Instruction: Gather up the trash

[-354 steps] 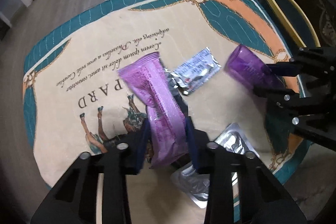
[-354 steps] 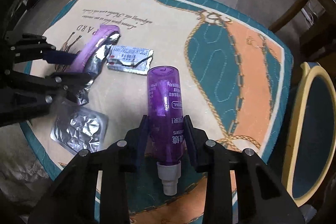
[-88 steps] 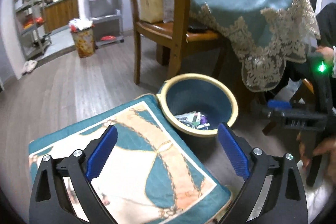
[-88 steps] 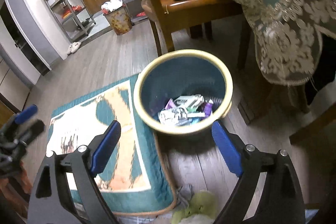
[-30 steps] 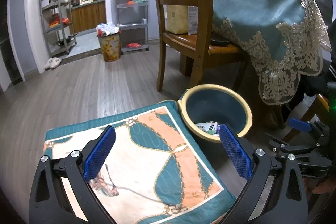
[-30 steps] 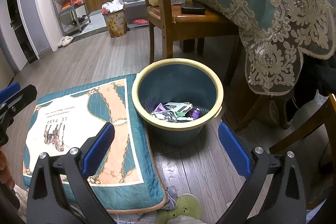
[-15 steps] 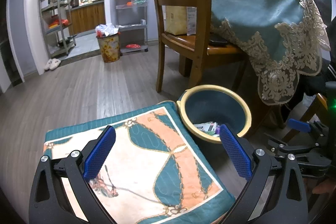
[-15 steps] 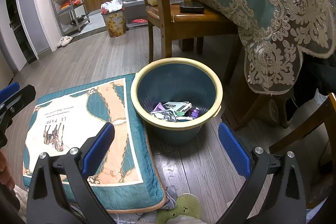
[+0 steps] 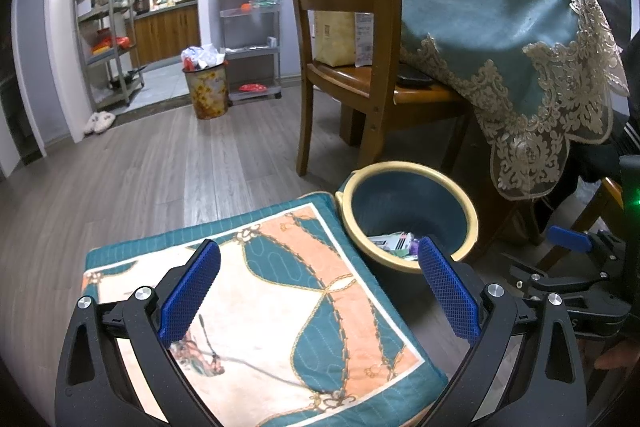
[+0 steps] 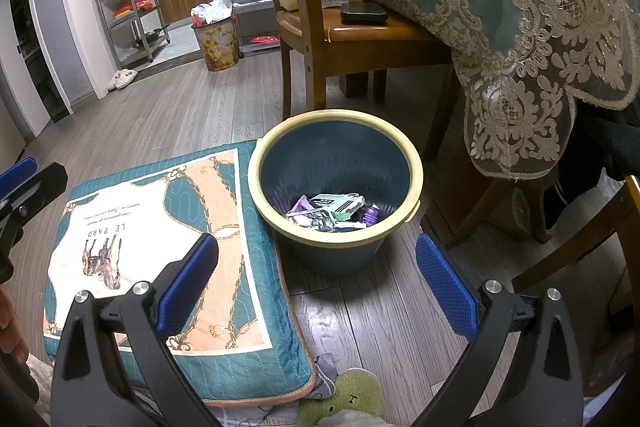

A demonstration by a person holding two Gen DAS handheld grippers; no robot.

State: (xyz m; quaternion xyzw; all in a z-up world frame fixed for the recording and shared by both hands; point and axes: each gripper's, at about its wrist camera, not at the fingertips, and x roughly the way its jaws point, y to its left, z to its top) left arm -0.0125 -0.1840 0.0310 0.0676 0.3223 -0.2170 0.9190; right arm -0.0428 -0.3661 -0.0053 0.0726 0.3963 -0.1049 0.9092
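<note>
The trash bin, a dark teal tub with a pale yellow rim, stands on the wood-plank floor and serves as the anchor here: its rim touches the right edge of the teal-and-peach floor cushion, and the wooden chair rises just behind it, with the lace-edged teal tablecloth hanging down behind and to the right of it. Inside the bin, at the bottom, lies the collected trash: a purple wrapper, crumpled silver foil, a printed white-and-green packet and part of a purple bottle, all piled together. The left gripper hovers over the cushion on the near left side of the bin, its blue-padded fingers spread wide with nothing between them. The right gripper hangs on the near side of the bin above the floor, likewise released and empty, jaws far apart. A green plush toy lies on the floor in front of the bin, just beside the cushion's corner.
</note>
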